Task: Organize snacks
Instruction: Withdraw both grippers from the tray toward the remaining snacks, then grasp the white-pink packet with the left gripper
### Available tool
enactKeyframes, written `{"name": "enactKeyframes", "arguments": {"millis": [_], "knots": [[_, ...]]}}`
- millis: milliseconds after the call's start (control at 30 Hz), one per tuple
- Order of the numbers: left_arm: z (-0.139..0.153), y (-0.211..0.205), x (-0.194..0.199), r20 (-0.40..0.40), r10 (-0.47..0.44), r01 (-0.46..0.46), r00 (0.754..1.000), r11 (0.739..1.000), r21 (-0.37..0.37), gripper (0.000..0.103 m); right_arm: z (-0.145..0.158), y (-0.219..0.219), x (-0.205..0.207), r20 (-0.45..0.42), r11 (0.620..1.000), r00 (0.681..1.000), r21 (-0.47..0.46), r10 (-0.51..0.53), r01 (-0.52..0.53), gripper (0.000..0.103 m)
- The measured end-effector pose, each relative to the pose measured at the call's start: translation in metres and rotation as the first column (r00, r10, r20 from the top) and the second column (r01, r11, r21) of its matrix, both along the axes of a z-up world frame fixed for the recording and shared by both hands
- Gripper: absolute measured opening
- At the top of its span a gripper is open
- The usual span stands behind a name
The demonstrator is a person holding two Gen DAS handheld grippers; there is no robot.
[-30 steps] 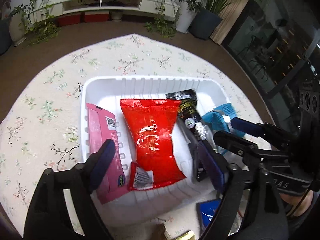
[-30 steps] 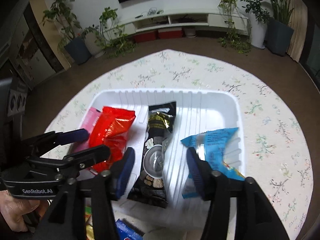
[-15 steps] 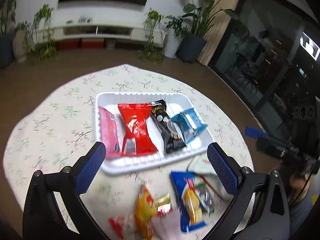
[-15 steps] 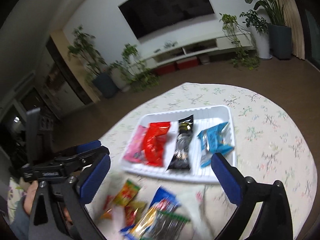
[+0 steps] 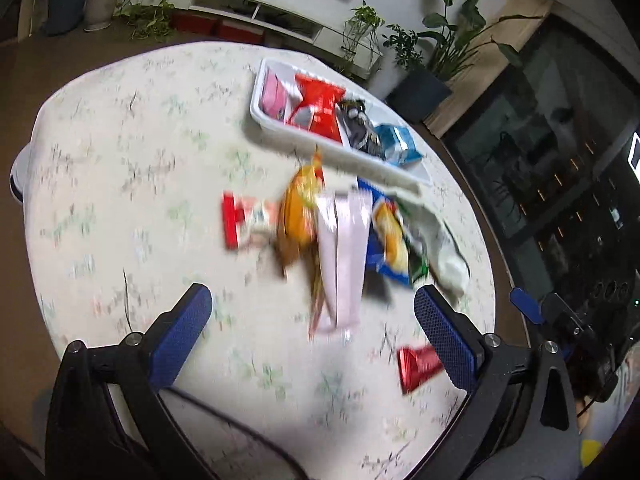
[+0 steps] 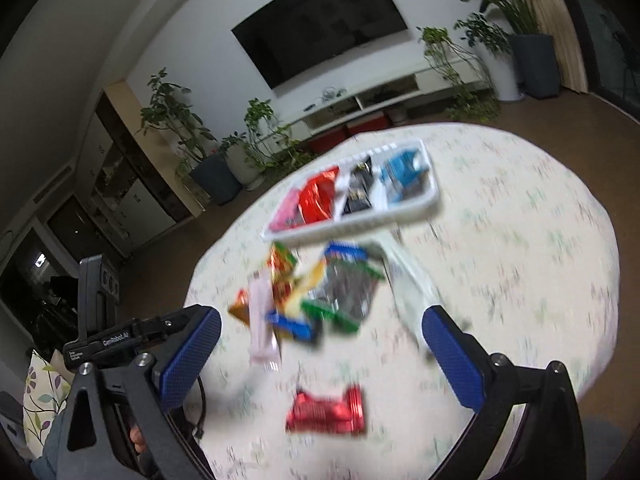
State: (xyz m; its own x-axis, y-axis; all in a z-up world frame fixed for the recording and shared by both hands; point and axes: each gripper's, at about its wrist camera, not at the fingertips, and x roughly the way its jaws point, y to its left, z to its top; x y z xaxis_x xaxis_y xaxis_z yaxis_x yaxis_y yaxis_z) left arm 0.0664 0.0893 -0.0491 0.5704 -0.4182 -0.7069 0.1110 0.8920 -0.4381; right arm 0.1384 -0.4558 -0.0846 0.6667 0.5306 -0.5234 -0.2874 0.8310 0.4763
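A white tray (image 5: 320, 148) (image 6: 352, 228) sits on the far side of the round table, holding a pink packet (image 5: 272, 94), a red bag (image 5: 320, 108), a black packet (image 5: 354, 128) and a blue packet (image 5: 398, 144). Nearer lies a blurred pile of loose snacks (image 5: 340, 224) (image 6: 316, 292), with a pale pink packet (image 5: 344, 256) in front. A small red wrapped snack (image 5: 418, 368) (image 6: 326, 412) lies alone closest to me. My left gripper (image 5: 312, 340) hangs open and empty over the near table. The right gripper (image 6: 320, 356) is also open and empty, above the red snack.
The table wears a pale floral cloth (image 5: 140, 200). Its near and left parts hold no snacks. Beyond it are a low white TV unit (image 6: 384, 96), a wall screen (image 6: 320, 24) and potted plants (image 5: 440, 52). The other gripper (image 6: 104, 320) shows at the left edge of the right wrist view.
Both grippers have drawn back from the tray towards me and opened wide. The tray now looks small and far, and the loose snack pile has come into view.
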Motion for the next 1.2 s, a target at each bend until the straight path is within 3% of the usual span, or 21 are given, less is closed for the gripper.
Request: {"name": "enactKeyframes", "arguments": {"millis": [267,433,500,567,833,1200], "knots": [[-0.008,-0.038,-0.016,0.003,-0.064,0.064,0.998,0.995,0.08,0.101,-0.021,0.005,-0.031,0.005,0.998,0.999,-0.05,-0.035,0.035,0.101],[-0.004,-0.042,0.0,0.007,-0.066,0.065,0.998,0.992,0.105,0.1,-0.028,0.013,-0.041,0.018,0.995,0.999,-0.093,-0.03,0.031,0.097],[-0.003,-0.045,0.006,0.005,-0.072,0.071,0.997,0.989,0.13,0.093,-0.031,0.015,-0.043,0.016,0.995,1.0,-0.098,-0.025,0.027,0.096],[-0.005,-0.049,0.014,-0.012,-0.081,0.082,0.997,0.987,0.14,0.078,-0.033,0.018,-0.046,0.015,0.994,1.0,-0.106,-0.021,0.022,0.096],[-0.015,-0.062,0.035,-0.041,-0.104,0.11,0.994,0.981,0.163,0.058,-0.032,0.015,-0.047,0.028,0.993,0.999,-0.112,-0.037,0.04,0.094],[-0.03,-0.066,0.059,-0.075,-0.087,0.102,0.993,0.97,0.219,0.057,-0.037,0.012,-0.044,0.005,0.993,0.999,-0.115,-0.039,0.039,0.093]]}}
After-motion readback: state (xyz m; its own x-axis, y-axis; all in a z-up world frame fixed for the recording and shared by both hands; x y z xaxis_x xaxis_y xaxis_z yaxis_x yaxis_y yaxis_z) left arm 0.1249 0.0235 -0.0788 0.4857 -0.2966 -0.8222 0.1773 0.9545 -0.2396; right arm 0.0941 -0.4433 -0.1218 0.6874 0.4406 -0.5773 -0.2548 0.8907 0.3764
